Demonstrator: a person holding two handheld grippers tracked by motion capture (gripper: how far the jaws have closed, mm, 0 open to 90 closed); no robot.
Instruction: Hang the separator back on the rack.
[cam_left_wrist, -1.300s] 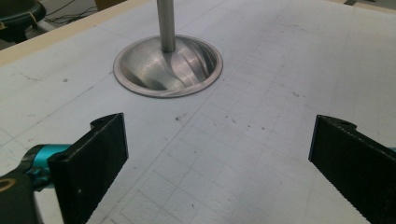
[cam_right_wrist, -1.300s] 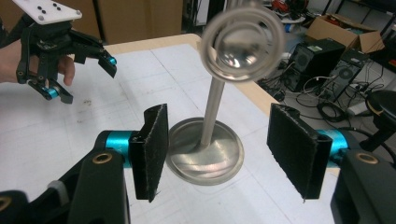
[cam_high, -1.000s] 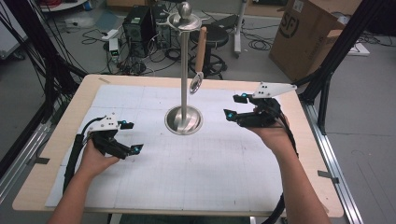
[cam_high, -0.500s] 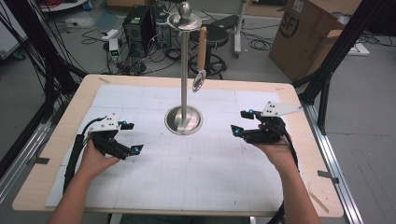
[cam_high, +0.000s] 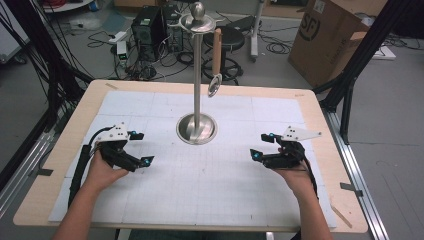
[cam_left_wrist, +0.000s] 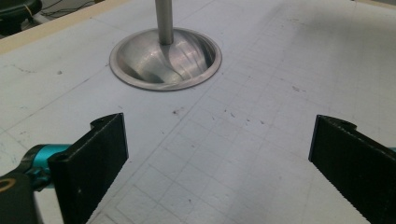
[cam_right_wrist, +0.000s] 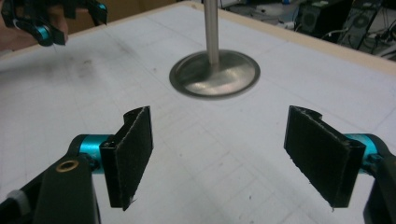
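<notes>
Beside the stand (cam_high: 197, 129), the right gripper (cam_high: 263, 146), lowered and empty, jaws just spread wide; left gripper (cam_high: 140, 149) likewise held released: spoon (cam_high: 216, 55) hung

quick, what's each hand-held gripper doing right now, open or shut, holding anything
Left hand-held gripper: open, nothing between its jaws, low over the table mat.
Right hand-held gripper: open, holding nothing; its jaws have just been opening.
</notes>
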